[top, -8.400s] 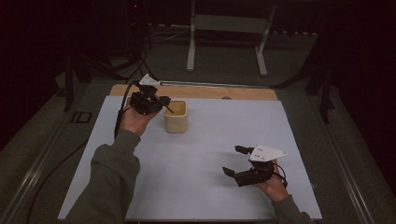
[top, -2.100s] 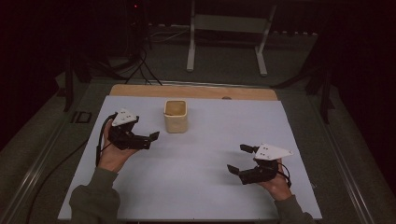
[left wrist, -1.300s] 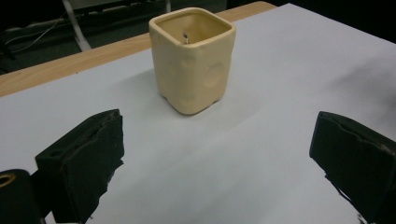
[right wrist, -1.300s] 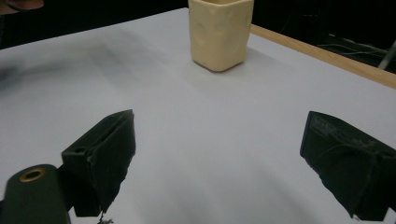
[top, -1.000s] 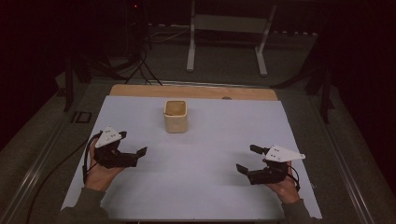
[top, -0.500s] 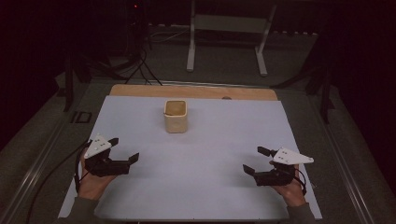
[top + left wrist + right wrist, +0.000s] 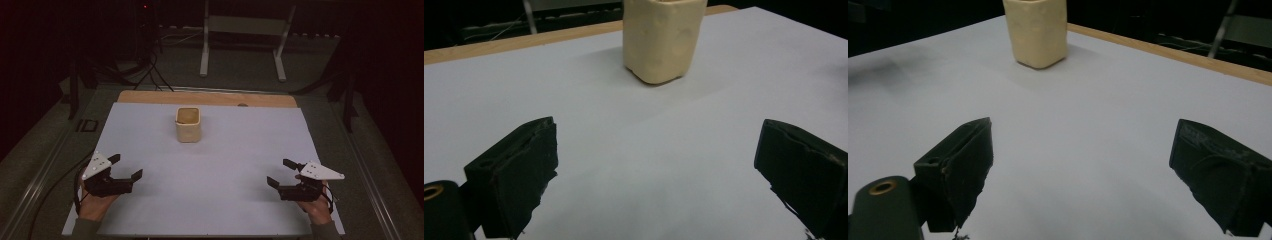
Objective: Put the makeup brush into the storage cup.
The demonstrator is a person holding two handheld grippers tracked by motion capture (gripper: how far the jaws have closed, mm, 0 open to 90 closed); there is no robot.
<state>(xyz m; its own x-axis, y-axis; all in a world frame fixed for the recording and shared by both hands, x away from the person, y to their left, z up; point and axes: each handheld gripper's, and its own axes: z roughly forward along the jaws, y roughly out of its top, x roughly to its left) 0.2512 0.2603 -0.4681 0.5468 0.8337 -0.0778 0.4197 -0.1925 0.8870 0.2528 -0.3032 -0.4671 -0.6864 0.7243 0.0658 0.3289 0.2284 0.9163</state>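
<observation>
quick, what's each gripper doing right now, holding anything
Left gripper: open, holding nothing, apart from the cream cup.
Right gripper: open, holding nothing, low over the white sheet.

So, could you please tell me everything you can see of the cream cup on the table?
The cream cup is a squarish, round-cornered container with a matte, slightly dimpled wall, like moulded plastic or clay. It stands upright and open-topped, its inside looking brownish; what it holds cannot be told. It sits on the white sheet toward the far middle, short of the wooden edge. Nothing touches it; both tools lie far nearer the person.
</observation>
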